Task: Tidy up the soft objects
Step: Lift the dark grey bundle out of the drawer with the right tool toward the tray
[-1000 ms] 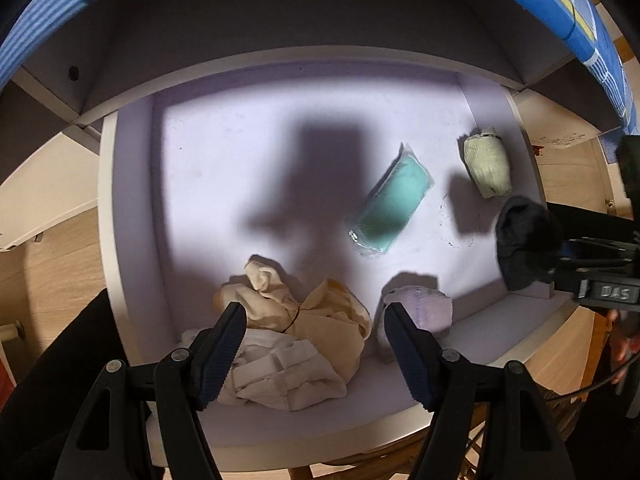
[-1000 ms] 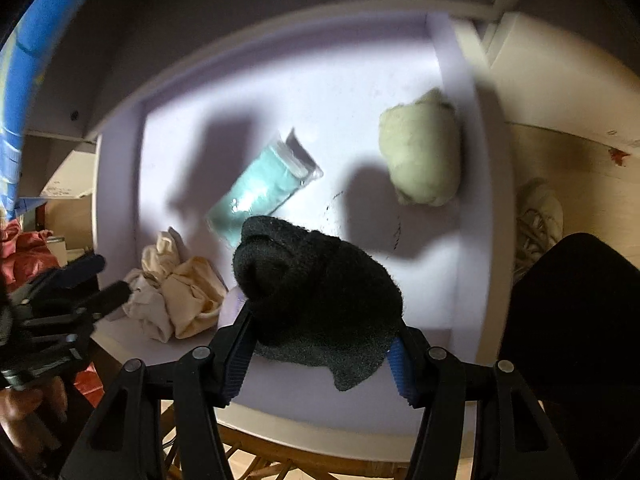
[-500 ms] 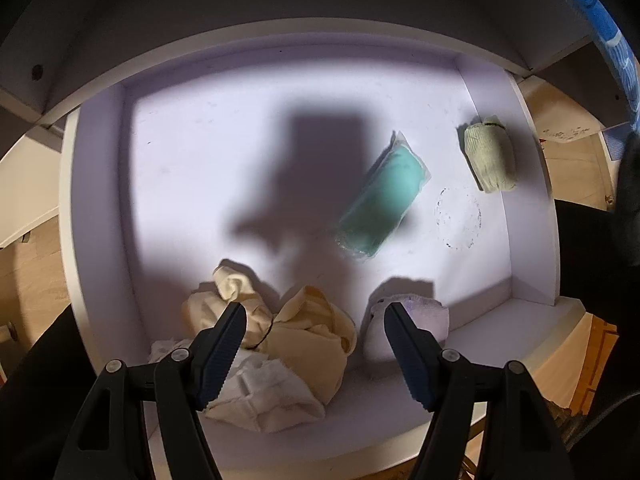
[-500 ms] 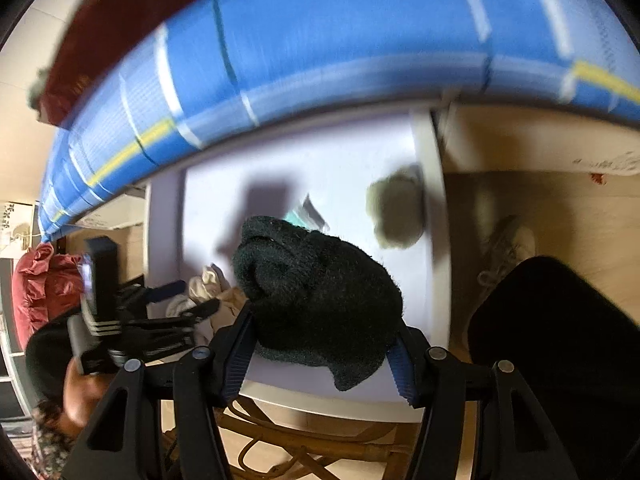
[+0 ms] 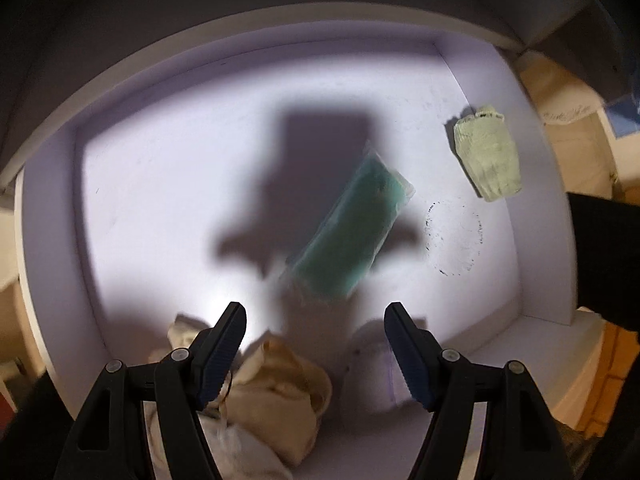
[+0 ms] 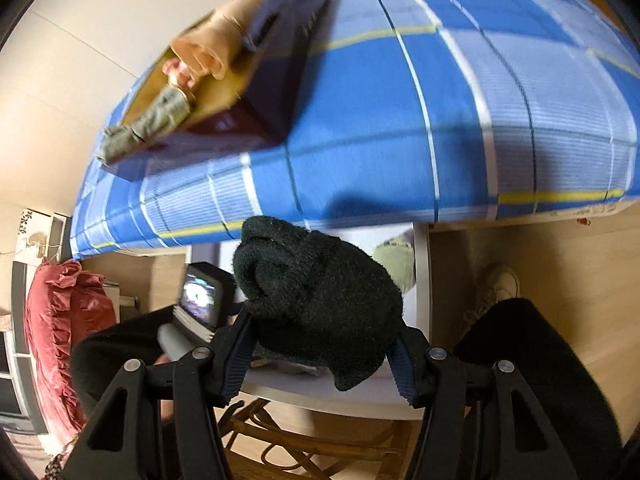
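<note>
My right gripper is shut on a rolled black sock, held high above the white drawer with a blue checked bed ahead. My left gripper stands open and empty, pointing straight down into the drawer. Under it lie a cream cloth bundle and a pale lilac rolled sock. A teal packet lies mid-drawer in the gripper's shadow. A pale green rolled sock rests at the drawer's right wall, and shows past the black sock in the right wrist view.
A dark box holding rolled items sits on the bed. A red ruffled cushion lies at far left. The other hand-held gripper's camera shows beside the black sock. Wooden floor and a white shoe lie right of the drawer.
The right gripper has risen with the black sock, so the bed now fills its view. The left gripper has sunk closer to the drawer floor, above the cloth bundle.
</note>
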Demonstrator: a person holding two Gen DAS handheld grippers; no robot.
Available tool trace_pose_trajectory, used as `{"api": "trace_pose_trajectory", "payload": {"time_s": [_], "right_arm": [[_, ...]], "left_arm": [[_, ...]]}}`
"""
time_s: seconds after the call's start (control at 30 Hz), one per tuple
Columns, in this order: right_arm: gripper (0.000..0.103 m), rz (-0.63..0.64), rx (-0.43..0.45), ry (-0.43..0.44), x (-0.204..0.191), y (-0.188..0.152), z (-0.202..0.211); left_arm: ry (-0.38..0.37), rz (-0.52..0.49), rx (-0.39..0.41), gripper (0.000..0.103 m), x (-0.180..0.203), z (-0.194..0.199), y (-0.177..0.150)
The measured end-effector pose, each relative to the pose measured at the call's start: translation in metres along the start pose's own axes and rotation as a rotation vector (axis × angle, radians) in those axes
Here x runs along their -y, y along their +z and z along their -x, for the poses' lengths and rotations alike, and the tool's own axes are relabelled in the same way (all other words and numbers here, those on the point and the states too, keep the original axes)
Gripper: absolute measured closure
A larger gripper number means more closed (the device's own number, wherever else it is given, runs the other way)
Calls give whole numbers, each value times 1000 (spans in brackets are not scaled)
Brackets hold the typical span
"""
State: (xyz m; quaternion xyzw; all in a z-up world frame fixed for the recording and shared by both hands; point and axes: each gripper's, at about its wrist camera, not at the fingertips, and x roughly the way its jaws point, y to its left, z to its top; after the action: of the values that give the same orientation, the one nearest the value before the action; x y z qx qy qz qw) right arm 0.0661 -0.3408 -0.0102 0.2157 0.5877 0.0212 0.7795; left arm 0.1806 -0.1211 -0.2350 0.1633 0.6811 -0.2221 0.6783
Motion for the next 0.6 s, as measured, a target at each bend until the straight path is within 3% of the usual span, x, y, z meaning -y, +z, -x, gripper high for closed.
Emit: {"api": "trace_pose_trajectory", "payload": {"time_s": [0.23,0.6], "right_arm": [[43,18,50,17,-11,15,28],[43,34,169,62,-27,50,87]], "left_arm": [[38,-79,16,31,18,-13,18],[46,-96,7,31,25,-37,38]]}}
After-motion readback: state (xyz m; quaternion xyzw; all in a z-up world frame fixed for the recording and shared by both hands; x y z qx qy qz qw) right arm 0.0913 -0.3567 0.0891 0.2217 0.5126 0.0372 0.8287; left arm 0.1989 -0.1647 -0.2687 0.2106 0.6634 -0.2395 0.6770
